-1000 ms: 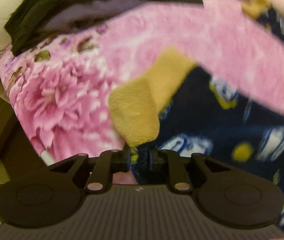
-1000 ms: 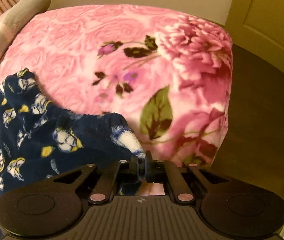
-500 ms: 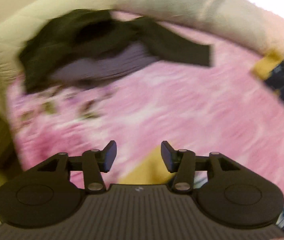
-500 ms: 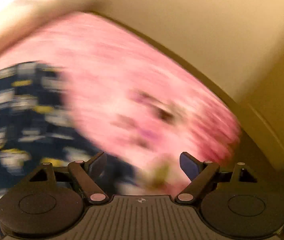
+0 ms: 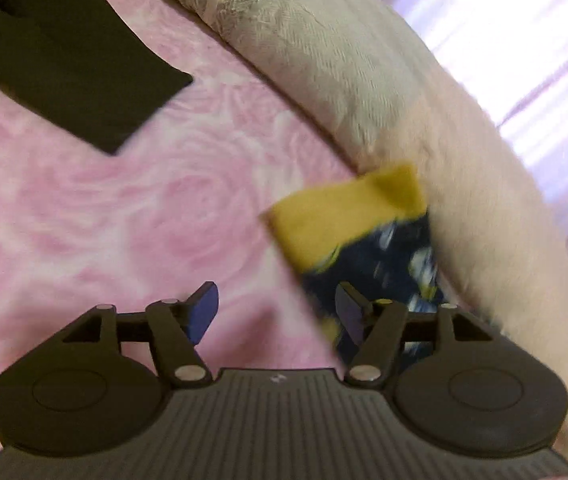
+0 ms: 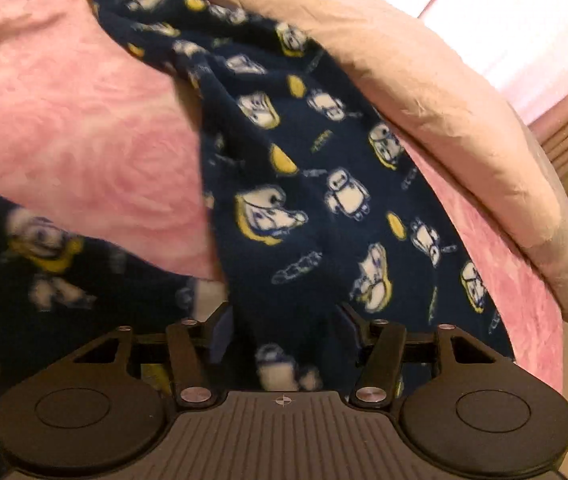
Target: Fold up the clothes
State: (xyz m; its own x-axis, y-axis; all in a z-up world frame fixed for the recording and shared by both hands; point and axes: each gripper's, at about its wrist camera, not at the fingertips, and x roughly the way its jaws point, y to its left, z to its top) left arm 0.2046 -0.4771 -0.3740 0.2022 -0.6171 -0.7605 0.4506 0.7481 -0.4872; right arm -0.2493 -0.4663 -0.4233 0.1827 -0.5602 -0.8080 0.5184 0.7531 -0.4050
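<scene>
A navy fleece garment with white cartoon figures (image 6: pixel 315 184) lies on the pink floral blanket (image 6: pixel 76 128). Its yellow cuff (image 5: pixel 343 212) shows in the left wrist view beside the navy cloth (image 5: pixel 395 264). My left gripper (image 5: pixel 276 312) is open and empty above the blanket (image 5: pixel 124 216), just left of the cuff. My right gripper (image 6: pixel 284 328) is open, with a fold of the navy cloth lying between its fingers.
A long beige and grey bolster (image 5: pixel 363 80) runs along the far side of the bed, also in the right wrist view (image 6: pixel 443 92). A dark garment (image 5: pixel 64 64) lies at the upper left. A bright curtained window (image 5: pixel 523 40) is behind.
Both grippers, shut on the garment a second ago, have opened and let it go. Both have swung round toward the bolster side of the bed.
</scene>
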